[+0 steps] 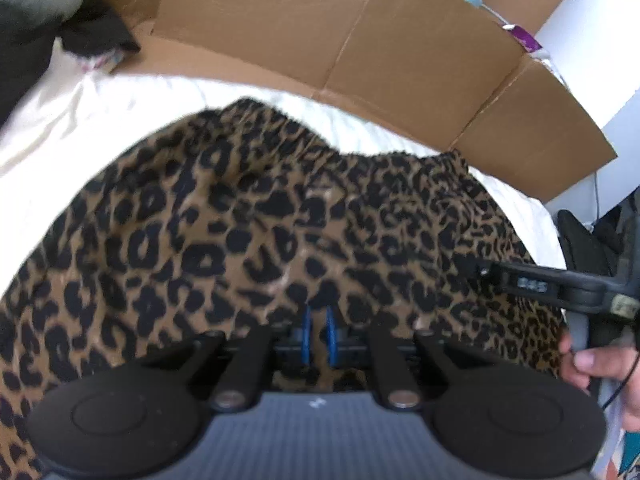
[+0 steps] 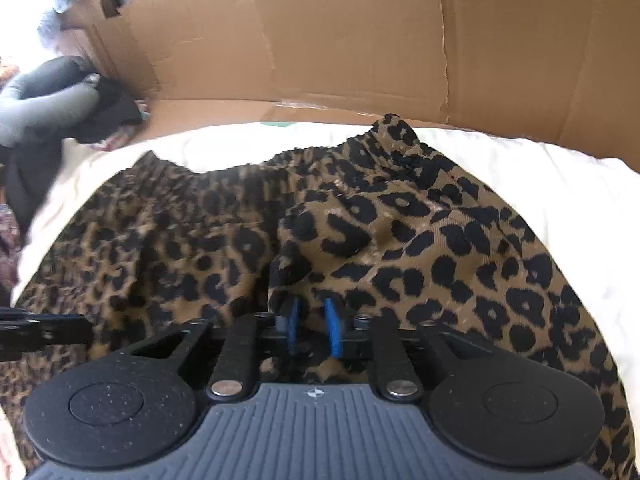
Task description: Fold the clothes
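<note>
Left wrist view: As I look down along my left gripper (image 1: 319, 330), its blue pads stand almost together, with leopard cloth showing in the narrow gap; I cannot tell whether they pinch it.
Garment: The leopard-print garment (image 1: 256, 216) lies spread on the white bedsheet (image 1: 60, 120), just ahead of and under the pads, its gathered waistband (image 1: 288, 128) at the far edge.
Long axis: The waistband runs left to right across my view.
Other hand: My right gripper (image 1: 472, 268) reaches in from the right edge, low over the cloth, held by my hand (image 1: 588, 364).
Right wrist view: My right gripper's pads (image 2: 332, 330) stand a little apart, a raised fold of cloth at their tips; they do not look pressed on it.
Nearer hand: The right one seems closer to the waistband's right end, the left to its middle.
Texture: The fabric is soft, thin, brown with black blotches, and ruffled at the waist.
Surroundings: Flat brown cardboard (image 2: 320, 40) stands behind the bed; dark clothes (image 2: 44, 96) are heaped at far left.
</note>
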### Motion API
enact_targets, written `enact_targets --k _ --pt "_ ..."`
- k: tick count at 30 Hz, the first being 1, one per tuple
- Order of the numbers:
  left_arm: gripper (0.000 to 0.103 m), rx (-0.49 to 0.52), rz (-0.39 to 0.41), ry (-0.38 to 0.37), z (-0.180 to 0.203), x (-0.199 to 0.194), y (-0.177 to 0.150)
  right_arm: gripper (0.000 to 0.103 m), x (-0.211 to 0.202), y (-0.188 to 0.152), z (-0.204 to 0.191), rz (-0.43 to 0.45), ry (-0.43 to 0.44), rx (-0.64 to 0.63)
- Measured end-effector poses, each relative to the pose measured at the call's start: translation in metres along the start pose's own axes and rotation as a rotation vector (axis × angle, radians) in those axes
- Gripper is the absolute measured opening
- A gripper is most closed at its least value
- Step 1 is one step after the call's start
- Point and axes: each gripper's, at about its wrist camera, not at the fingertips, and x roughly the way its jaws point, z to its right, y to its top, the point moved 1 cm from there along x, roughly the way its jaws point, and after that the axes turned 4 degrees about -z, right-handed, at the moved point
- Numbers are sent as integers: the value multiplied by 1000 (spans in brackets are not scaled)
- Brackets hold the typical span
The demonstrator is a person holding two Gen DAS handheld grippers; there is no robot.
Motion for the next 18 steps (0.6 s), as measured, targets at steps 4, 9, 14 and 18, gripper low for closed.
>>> enact_targets --k 4,9,14,18 --pt "8 12 -26 14 -2 11 -10 31 -19 -16 -4 1 15 -36" --pt "8 63 -22 45 -3 14 -19 34 -36 -44 -14 -18 -2 -116" --pt "8 75 -14 58 -9 0 -27 35 -35 -74 -19 -58 -47 -157" --pt "10 55 -5 89 -24 -19 -35 37 -40 -78 -20 -85 -69 -114"
